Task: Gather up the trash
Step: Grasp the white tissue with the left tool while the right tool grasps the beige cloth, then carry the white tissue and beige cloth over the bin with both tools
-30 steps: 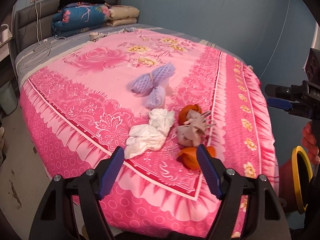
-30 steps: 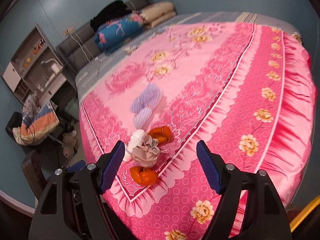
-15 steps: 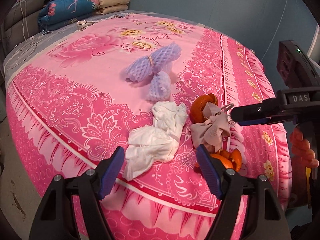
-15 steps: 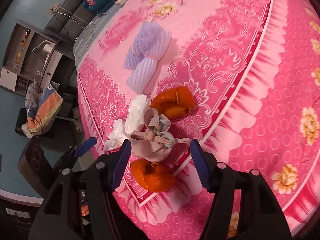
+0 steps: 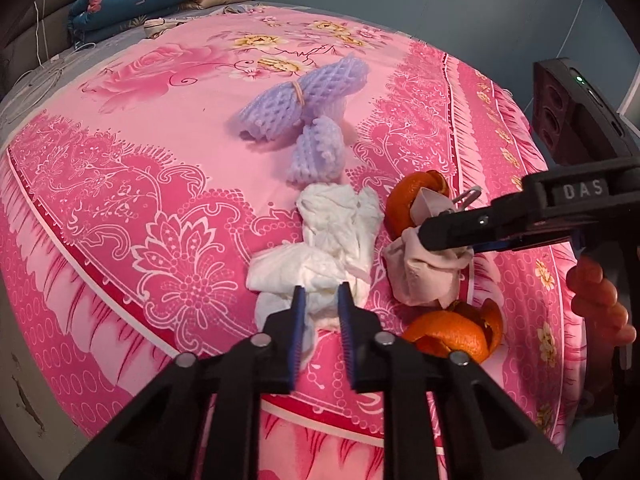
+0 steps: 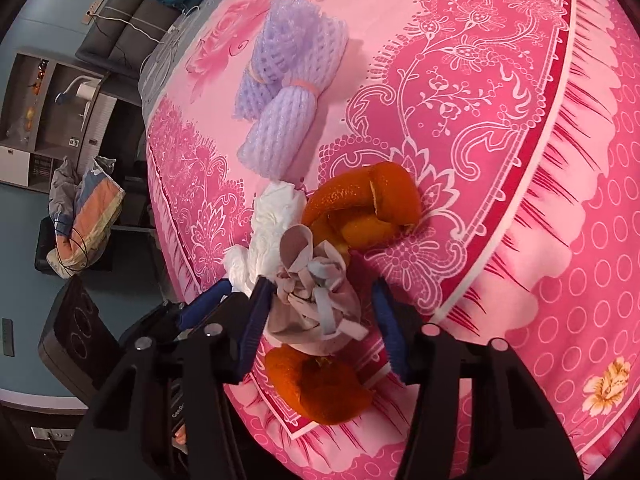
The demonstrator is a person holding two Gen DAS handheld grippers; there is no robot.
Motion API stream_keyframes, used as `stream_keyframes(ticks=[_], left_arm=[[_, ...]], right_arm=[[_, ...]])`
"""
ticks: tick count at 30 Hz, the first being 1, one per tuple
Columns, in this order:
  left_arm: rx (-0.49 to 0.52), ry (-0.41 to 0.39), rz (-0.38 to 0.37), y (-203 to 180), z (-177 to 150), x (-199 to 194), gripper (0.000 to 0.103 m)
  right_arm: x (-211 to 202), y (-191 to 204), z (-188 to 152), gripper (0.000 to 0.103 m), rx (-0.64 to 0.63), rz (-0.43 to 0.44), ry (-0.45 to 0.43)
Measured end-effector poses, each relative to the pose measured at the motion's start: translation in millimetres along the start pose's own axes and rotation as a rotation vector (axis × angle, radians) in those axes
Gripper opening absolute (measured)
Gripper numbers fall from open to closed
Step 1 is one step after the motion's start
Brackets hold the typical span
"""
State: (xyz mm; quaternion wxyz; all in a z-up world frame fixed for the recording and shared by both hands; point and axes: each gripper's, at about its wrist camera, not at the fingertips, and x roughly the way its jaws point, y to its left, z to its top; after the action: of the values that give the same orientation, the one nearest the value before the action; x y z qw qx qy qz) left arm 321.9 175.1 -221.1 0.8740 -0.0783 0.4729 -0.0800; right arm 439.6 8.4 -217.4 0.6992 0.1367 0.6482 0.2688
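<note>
Crumpled white tissue on pink bedspread, knotted beige bag touching its right side, orange peel just behind the bag, second orange peel in front, banded purple foam netting farther back

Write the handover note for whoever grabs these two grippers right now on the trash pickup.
Left gripper: jaws closing on the near end of the white tissue, a fold between the pads.
Right gripper: jaws closing around the beige mask wad; left pad touching, right pad apart from it.
On the pink bedspread: orange peel beyond the wad, second peel nearer, purple foam nets farther up.
Done: nothing lifted yet.
Left: finish both grips, carry off, then peels and nets.
</note>
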Motion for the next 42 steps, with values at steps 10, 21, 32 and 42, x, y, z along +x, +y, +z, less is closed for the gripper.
stream_keyframes(ticks=[10, 21, 32, 42], left_arm=[[0.015, -0.010, -0.014, -6, -3, -13, 0.001], [-0.007, -0.060, -0.025, -6, -1, -40, 0.001], [-0.028, -0.138, -0.051, -15, 0, -81, 0.001], [-0.011, -0.219, -0.071, -39, -5, -127, 0.001]], right_arm=[[-2, 13, -5, 0.023, -0.028, 0.000, -0.045], [-45, 3, -24, 0.022, -0.039, 0.046, -0.115], [-114, 7, -63, 0.022, -0.080, 0.102, -0.209], [-182, 10, -118, 0.022, -0.112, 0.124, -0.296]])
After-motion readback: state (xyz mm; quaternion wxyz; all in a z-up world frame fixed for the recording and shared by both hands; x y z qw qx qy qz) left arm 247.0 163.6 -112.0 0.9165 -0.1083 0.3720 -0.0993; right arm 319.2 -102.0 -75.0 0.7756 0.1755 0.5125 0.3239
